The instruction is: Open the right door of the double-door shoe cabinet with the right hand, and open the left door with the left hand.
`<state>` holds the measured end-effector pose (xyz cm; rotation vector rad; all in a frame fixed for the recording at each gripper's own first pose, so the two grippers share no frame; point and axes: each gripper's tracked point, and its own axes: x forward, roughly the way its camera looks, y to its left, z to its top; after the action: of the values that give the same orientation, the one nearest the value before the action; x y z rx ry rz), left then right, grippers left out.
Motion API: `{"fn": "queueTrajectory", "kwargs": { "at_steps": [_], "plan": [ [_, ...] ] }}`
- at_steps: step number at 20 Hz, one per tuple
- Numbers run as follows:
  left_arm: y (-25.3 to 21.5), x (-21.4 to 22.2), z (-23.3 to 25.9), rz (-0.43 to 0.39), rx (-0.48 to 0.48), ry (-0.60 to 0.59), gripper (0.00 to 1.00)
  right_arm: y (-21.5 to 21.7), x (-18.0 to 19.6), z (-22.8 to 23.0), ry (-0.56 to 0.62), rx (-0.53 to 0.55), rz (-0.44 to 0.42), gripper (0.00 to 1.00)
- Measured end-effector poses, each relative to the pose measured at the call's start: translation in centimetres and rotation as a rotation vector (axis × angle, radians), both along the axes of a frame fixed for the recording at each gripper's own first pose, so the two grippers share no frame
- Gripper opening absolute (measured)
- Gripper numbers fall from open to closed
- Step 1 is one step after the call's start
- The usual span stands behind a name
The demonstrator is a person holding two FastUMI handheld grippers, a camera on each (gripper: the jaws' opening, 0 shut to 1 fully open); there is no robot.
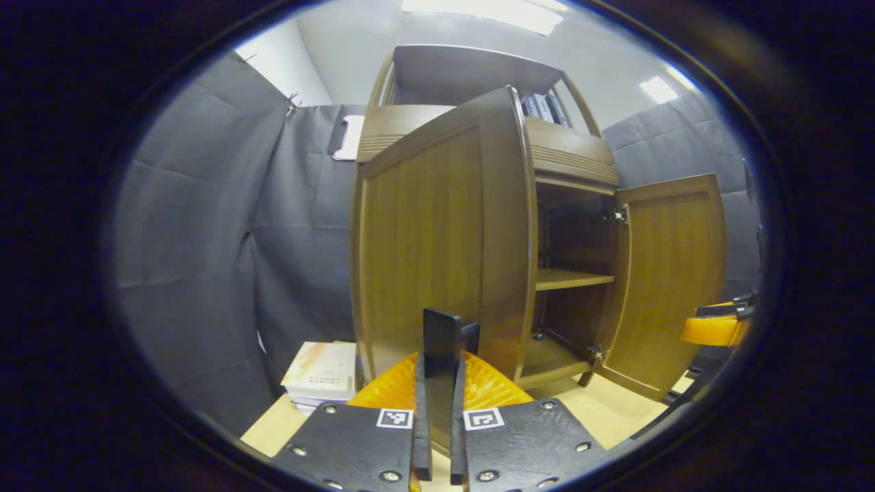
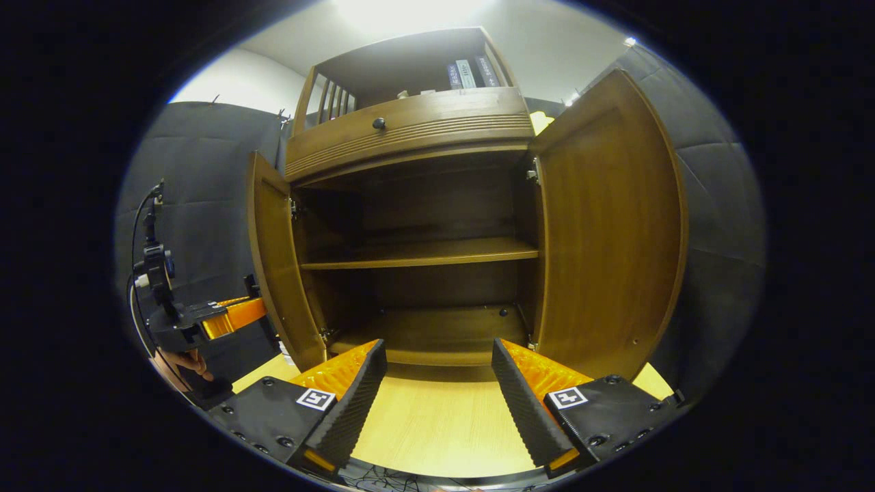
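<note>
- The shoe cabinet is seen head-on in the right gripper view, with both doors swung out and the interior exposed.
- The right gripper is held low in front of the cabinet's open bay; its jaws are spread wide and nothing is held between them.
- The right door is seen just beyond the right-hand finger of that gripper, apart from it.
- The left door is seen standing open at the far side, with the left gripper just beside its outer face and part of a hand below it.
- In the left gripper view, the left gripper is seen with its fingers drawn together on a dark handle at the lower edge of the left door, which fills the view directly ahead.
- One shelf divides the interior; both levels are bare.
- A drawer with a dark knob is noted above the doors, and books in the top compartment.
- The cabinet stands on a light wooden tabletop; a stack of books lies beside its left side.
- Grey cloth walls and ceiling lights enclose the booth.
</note>
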<state>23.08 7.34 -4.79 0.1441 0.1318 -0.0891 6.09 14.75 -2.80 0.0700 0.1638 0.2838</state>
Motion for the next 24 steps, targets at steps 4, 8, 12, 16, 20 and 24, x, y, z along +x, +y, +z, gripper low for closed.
{"fn": "queueTrajectory", "kwargs": {
  "at_steps": [4,8,12,16,20,24],
  "plan": [
    [2.5,-1.2,0.7,0.017,0.011,-0.002,0.12,1.4,0.8,0.1,-0.006,-0.003,0.031,0.93],
    [5.8,-2.1,0.9,0.027,-0.031,0.016,0.12,1.9,1.1,-0.3,-0.001,-0.002,0.044,0.93],
    [10.5,-2.3,1.6,0.05,-0.012,0.009,0.11,2.1,1.6,0.0,-0.004,-0.012,0.039,0.98],
    [13.3,-2.4,2.2,-0.003,-0.017,0.017,0.1,2.2,1.7,-0.1,0.001,-0.028,0.027,0.93],
    [16.3,-2.3,2.1,-0.005,0.006,0.035,0.12,1.8,1.7,0.2,0.006,-0.015,0.001,0.93],
    [16.9,-2.4,1.8,-0.026,0.006,0.037,0.11,1.3,2.5,0.4,0.025,-0.036,-0.015,0.97]
  ]
}}
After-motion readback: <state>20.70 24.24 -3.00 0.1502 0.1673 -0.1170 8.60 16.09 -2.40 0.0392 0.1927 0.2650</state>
